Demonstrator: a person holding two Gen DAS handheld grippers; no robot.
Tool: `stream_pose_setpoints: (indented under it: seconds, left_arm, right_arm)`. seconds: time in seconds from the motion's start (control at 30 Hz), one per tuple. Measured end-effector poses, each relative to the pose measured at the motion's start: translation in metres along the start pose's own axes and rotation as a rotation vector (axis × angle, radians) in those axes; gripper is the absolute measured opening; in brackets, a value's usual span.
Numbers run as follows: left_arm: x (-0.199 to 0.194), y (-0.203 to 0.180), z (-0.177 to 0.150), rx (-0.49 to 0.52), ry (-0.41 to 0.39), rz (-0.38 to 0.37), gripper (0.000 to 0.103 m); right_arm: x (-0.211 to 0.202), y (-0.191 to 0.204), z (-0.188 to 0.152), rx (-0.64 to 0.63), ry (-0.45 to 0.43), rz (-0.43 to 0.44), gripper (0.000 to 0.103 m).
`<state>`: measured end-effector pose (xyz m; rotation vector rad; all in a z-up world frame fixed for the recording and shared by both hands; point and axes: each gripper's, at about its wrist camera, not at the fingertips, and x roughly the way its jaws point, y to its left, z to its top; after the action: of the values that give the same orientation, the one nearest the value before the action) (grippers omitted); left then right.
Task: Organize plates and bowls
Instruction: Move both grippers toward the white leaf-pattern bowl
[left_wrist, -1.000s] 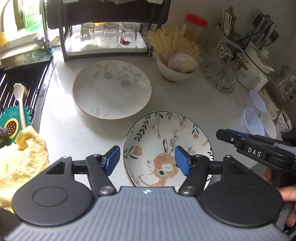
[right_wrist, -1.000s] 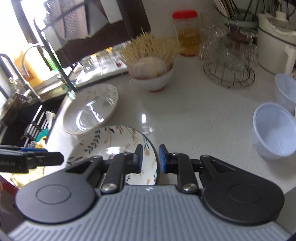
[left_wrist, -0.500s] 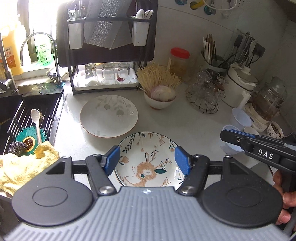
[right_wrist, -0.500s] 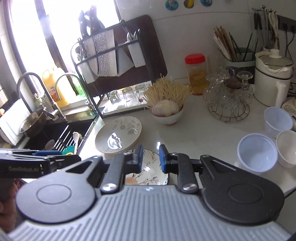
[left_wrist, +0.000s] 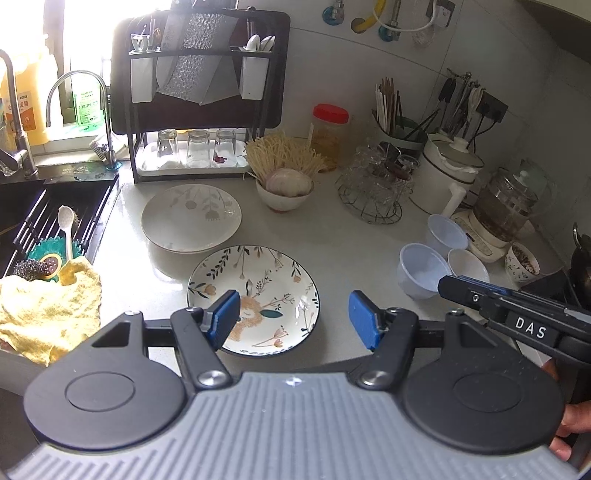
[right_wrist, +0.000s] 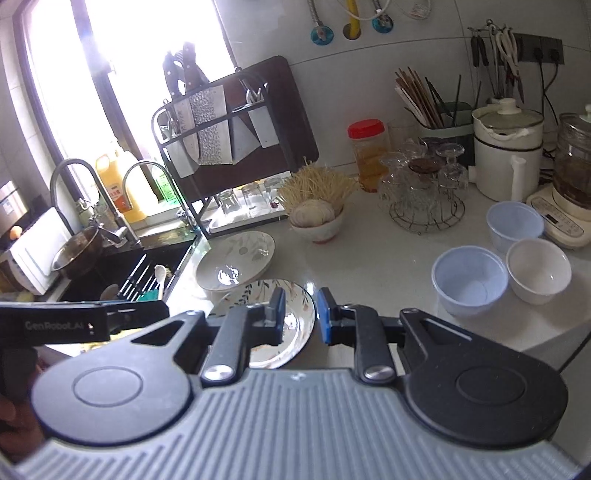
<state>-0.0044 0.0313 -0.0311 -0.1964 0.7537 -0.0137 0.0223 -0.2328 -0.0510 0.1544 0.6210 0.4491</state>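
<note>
A plate with a rabbit and flower pattern (left_wrist: 266, 284) lies on the white counter near its front edge; it also shows in the right wrist view (right_wrist: 295, 314). A pale leaf-patterned plate (left_wrist: 191, 218) lies behind it, also in the right wrist view (right_wrist: 236, 262). Two light blue bowls (right_wrist: 469, 280) (right_wrist: 514, 225) and a white bowl (right_wrist: 537, 269) stand at the right. My left gripper (left_wrist: 291, 317) is open and empty, held above the rabbit plate. My right gripper (right_wrist: 301, 314) is open with a narrow gap, empty, raised near that plate's right rim.
A sink (left_wrist: 44, 206) with a drying rack, spoon and yellow cloth (left_wrist: 44, 306) is at the left. A dish rack with glasses (left_wrist: 195, 147), a bowl of noodles (left_wrist: 288, 188), a wire basket of glassware (left_wrist: 373, 192), a jar and kettles line the back.
Both grippers have risen and pulled back from the counter, so the plates look smaller and more of the kitchen shows. The left jaws have stayed wide, the right narrow.
</note>
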Motion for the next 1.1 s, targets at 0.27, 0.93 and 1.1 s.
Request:
stream_pose_setpoints:
  seconds: [0.27,0.93,1.1]
  left_arm:
    - [-0.001,-0.015,-0.015,0.007,0.021,0.006,0.07]
    - [0.021,0.023,-0.024,-0.049,0.076,0.087,0.07]
    - [0.046,0.032,-0.022,-0.051,0.104,0.092,0.07]
  right_arm:
    - [-0.015,-0.012,-0.016,0.024,0.02,-0.002,0.022]
    - [-0.003,-0.002,-0.028,-0.01,0.065,0.038,0.024]
    - [0.008,-0.004,-0.03,0.001,0.057,0.014,0.024]
